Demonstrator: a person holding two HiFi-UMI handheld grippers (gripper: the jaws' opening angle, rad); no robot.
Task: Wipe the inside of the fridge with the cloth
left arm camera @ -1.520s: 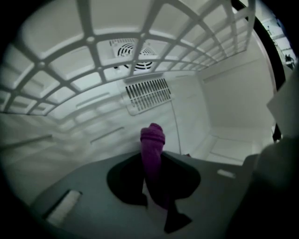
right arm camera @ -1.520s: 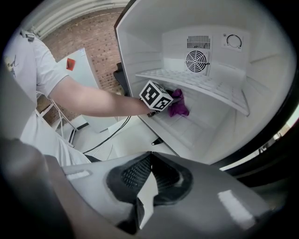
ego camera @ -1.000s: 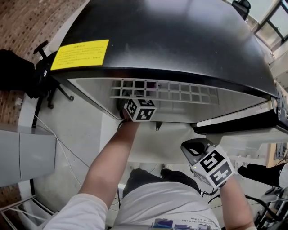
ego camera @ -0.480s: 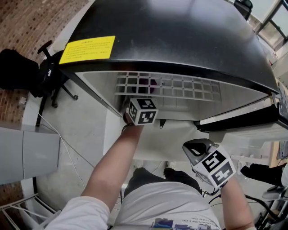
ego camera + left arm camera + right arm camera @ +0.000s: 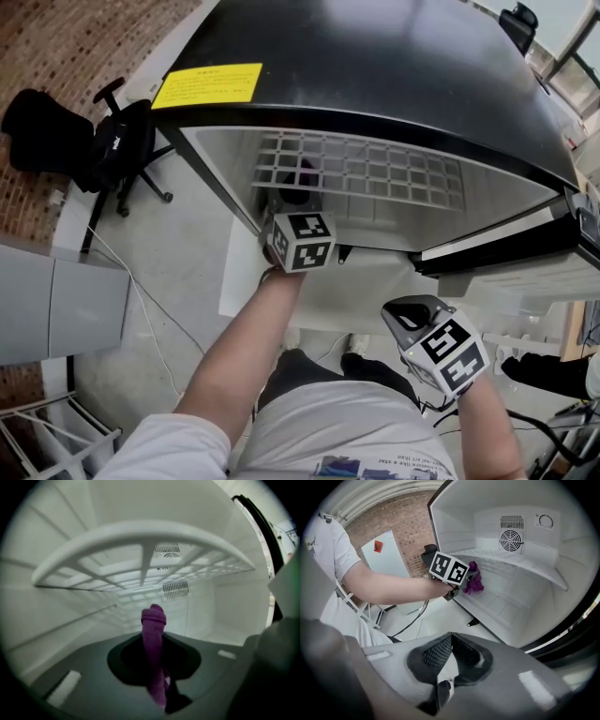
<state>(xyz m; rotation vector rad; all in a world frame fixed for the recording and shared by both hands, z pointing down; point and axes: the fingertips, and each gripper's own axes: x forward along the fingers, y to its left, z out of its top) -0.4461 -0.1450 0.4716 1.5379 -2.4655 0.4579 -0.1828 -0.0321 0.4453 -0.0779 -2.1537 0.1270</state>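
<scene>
Cloth [image 5: 153, 618] is pinched in L gripper [image 5: 155, 644] and held just inside fridge [image 5: 520, 597] below shelf [image 5: 140, 529], prob. for wiping. R gripper [image 5: 450, 641] is kept closed, empty, outside, clear of work.

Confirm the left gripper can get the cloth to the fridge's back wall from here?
Likely yes. The left gripper, shut on the cloth, is at the fridge's open mouth, below the shelf; nothing shows between cloth and back wall.
</scene>
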